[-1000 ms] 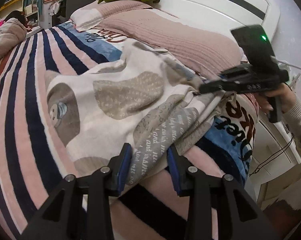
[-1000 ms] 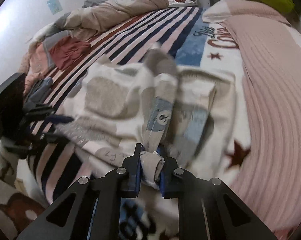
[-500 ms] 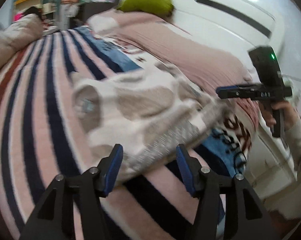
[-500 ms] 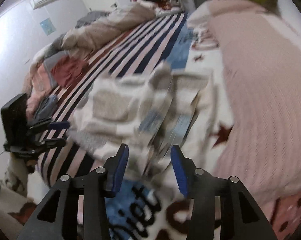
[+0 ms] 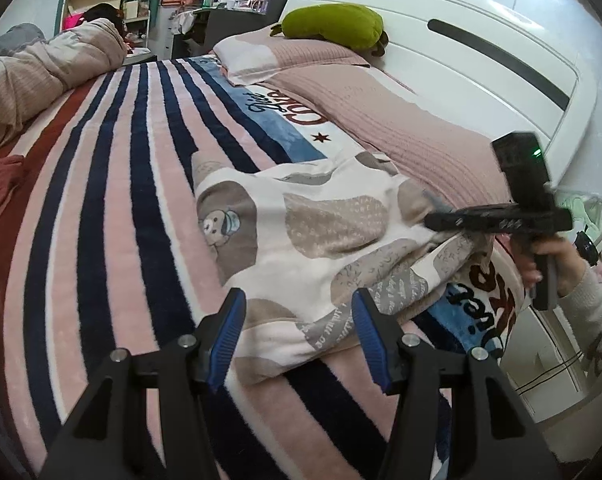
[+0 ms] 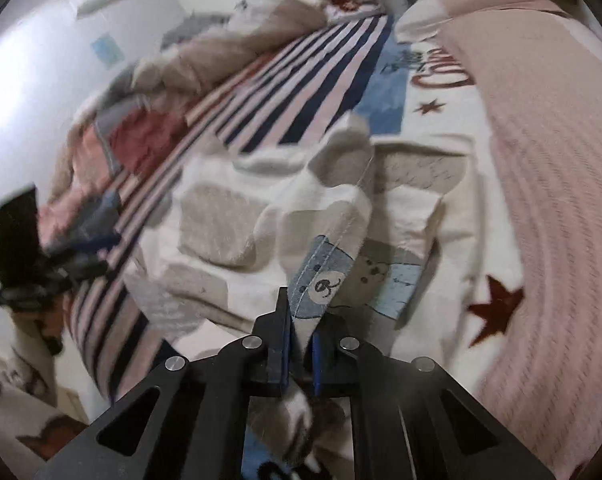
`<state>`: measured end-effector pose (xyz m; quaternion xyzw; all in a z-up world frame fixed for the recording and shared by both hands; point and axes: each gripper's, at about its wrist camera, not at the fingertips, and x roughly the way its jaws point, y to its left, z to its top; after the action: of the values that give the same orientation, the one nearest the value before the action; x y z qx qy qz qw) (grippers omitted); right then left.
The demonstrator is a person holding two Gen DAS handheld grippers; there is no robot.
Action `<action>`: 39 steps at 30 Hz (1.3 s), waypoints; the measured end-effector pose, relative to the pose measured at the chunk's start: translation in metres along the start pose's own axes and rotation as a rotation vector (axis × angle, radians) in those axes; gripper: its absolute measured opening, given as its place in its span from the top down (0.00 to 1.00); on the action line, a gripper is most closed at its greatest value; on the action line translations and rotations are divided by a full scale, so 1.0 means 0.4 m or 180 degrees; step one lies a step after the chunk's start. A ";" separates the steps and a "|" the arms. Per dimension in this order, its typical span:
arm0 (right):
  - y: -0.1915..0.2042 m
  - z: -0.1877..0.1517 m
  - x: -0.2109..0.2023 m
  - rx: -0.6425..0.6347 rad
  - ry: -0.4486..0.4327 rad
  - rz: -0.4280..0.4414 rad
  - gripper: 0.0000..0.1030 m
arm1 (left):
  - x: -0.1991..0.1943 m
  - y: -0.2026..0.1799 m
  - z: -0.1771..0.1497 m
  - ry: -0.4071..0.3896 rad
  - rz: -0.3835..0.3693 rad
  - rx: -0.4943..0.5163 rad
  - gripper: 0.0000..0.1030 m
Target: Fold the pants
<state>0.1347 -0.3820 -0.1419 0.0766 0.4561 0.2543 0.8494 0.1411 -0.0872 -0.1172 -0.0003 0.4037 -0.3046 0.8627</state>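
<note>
Soft indoor light; right view blurred, edges warped.

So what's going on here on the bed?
A person with a gripper in each hand is folding patterned pants on a striped blanket. The right tool is shut on a fold of the fabric near its edge. The left tool is open over the near edge, gripping nothing.

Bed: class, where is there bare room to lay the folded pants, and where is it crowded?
Free: the striped blanket between the pants and the beige duvet. Crowded: the headboard side, with the pink cover, pillow and green plush.
</note>
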 end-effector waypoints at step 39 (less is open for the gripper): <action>0.082 -0.155 -0.072 -0.0217 0.0167 -0.0025 0.85 | 0.057 -0.118 -0.034 0.0305 -0.0494 0.0349 0.50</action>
<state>0.0592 -0.3747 -0.1443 0.0391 0.4695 0.2683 0.8403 0.1179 -0.1345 -0.1306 0.0301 0.4260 -0.3918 0.8149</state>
